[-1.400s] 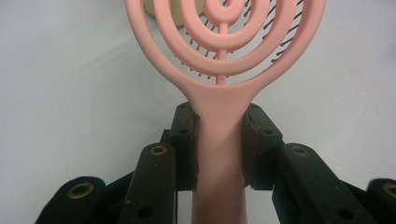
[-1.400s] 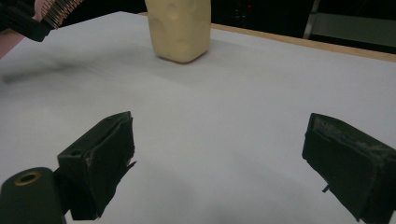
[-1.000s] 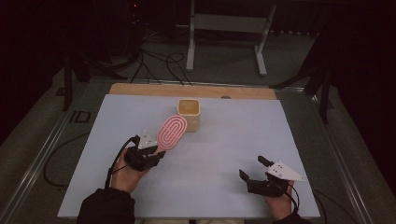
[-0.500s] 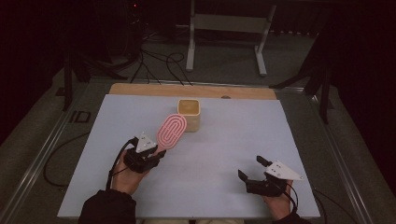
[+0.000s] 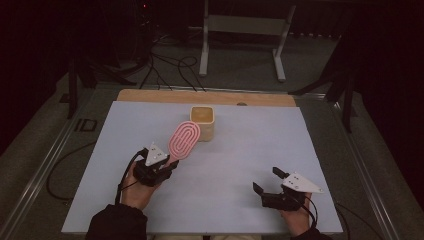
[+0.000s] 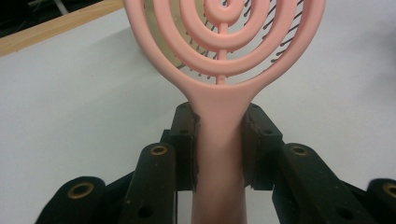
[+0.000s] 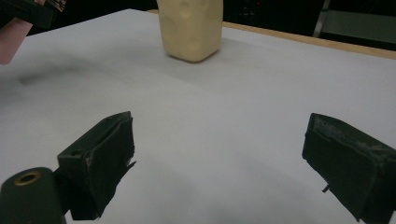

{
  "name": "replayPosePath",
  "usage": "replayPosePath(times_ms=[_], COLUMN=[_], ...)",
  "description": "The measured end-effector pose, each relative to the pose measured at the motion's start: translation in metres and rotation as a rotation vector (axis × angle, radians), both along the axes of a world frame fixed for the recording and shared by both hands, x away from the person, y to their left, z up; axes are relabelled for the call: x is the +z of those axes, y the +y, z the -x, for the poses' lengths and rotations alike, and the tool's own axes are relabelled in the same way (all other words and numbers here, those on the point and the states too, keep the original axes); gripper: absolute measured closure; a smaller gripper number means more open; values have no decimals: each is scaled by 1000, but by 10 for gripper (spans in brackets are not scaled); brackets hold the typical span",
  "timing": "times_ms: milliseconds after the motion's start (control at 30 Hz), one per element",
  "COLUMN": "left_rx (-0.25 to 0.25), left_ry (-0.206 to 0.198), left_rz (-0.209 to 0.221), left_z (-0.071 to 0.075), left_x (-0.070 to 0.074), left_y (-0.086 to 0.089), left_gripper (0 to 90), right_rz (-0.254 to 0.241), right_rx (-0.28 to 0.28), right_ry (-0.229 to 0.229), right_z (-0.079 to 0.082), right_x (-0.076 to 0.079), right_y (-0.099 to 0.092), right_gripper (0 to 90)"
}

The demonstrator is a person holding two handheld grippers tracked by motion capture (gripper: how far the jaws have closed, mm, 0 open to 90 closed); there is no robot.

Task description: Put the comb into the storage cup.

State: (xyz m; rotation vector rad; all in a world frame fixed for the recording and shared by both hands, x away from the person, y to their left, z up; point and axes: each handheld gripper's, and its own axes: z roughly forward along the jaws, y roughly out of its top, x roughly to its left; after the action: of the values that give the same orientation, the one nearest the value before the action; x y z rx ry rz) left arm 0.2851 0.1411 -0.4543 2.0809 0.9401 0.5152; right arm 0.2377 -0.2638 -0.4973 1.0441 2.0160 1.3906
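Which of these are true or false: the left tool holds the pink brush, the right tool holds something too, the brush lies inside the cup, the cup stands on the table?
1. The left tool grips the pink brush by its handle. True.
2. The right tool holds something. False: its jaws stand apart with nothing between them.
3. The brush lies inside the cup. False: it is held up in front of the cup, outside it.
4. The cup stands upright on the table. True.
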Motion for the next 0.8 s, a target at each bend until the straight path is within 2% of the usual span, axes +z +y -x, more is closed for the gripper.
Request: replayPosePath(times_ms=[300, 700, 800], left_rx=[-3, -7, -8], left_ry=[-13, -27, -34], left_rz=[-1, -1, -1], left_z=[1, 3, 3], left_x=[0, -2, -1], left_y=[-2, -10, -11], left_gripper=[699, 699, 699], right_rz=[-5, -2, -15], right_rx=[-9, 9, 14], right_ry=[4, -1, 7], right_z=[0, 0, -1], right_x=[1, 3, 5], right_y=[0, 6, 8], right_gripper=[89, 89, 89])
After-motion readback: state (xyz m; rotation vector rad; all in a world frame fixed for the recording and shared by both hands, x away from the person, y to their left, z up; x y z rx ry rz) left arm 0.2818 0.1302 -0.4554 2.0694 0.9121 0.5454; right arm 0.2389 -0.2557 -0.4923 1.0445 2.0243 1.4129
